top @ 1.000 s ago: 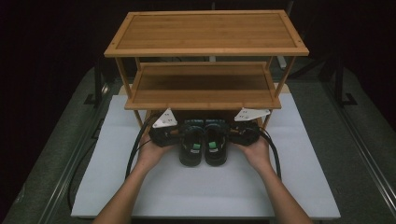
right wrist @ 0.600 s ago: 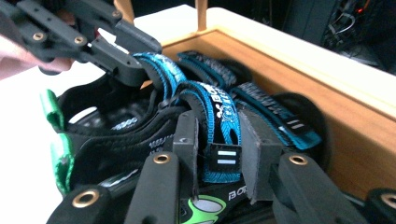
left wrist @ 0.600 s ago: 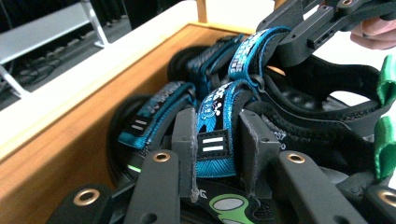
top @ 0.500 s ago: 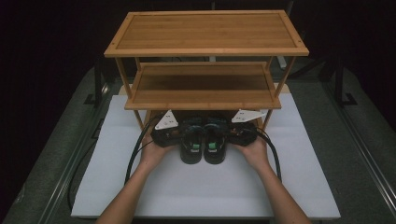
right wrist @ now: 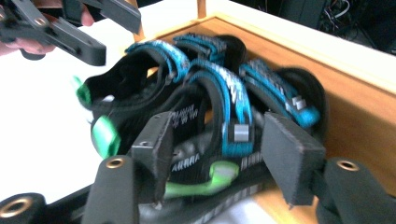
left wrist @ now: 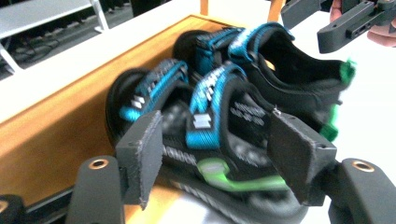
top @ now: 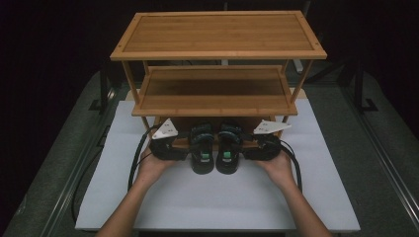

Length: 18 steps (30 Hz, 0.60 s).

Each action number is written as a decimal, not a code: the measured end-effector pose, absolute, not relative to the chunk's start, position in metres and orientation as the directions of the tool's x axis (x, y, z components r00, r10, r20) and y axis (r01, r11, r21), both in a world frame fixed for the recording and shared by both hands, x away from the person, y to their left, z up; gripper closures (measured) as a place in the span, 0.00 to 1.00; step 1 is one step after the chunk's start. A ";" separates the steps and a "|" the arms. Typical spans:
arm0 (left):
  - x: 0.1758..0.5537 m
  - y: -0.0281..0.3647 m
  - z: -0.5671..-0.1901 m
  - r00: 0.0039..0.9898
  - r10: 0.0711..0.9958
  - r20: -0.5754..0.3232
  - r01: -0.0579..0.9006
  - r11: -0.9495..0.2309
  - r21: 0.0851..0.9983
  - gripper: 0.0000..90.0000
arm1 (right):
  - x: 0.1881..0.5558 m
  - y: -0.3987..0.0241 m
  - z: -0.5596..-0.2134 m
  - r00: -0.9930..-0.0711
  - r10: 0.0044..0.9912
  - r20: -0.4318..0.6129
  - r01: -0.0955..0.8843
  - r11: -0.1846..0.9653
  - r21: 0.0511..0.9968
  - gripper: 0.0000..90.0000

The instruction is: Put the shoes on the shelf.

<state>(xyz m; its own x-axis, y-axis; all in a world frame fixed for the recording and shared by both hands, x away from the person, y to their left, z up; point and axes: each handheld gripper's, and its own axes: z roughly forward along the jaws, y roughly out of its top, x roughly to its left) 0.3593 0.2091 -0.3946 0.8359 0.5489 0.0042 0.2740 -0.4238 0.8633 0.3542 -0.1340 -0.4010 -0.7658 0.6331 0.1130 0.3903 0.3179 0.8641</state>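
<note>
Left gripper: the left gripper point(top: 185, 150) sits at the outer side of the left sandal, at 9 o'clock from the pair in the high view. Its jaws have just been opening. In the left gripper view they stand apart, with the near sandal's side between them and neither pad pressing on it.
Right gripper: the right gripper point(top: 247, 150) sits at 3 o'clock from the pair, at the outer side of the right sandal. Its jaws have just been opening too. In the right gripper view the pads stand clear on either side of the near sandal's strap, so nothing is held.
Left sandal: the left sandal point(top: 202, 150) is black with blue straps and a green tab. Its toe rests on the rack's bottom board and its heel points to 6 o'clock, out over the white mat.
Right sandal: the right sandal point(top: 230, 149) lies just beside the left one, parallel, and faces the same way.
Rack: the bamboo rack point(top: 217, 49) stands at 12 o'clock from the hands, with a top shelf, a middle shelf and a low bottom board.
Mat: the white mat point(top: 217, 197) lies under the rack and the hands.
Hands: the left hand point(top: 153, 165) and the right hand point(top: 279, 165) come in from 6 o'clock, and each holds its gripper level toward the pair.
</note>
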 end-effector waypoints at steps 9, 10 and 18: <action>0.339 0.212 -0.420 0.838 0.545 0.005 0.307 -0.479 0.822 0.22 | 0.327 -0.141 -0.428 -0.758 0.641 0.124 0.452 0.378 0.808 0.32; 0.339 0.209 -0.423 0.840 0.543 0.006 0.311 -0.490 0.814 0.21 | 0.327 -0.138 -0.432 -0.760 0.636 0.129 0.458 0.385 0.801 0.31; 0.340 0.187 -0.445 0.855 0.514 0.071 0.302 -0.604 0.738 0.11 | 0.332 -0.120 -0.449 -0.765 0.639 0.079 0.460 0.455 0.763 0.22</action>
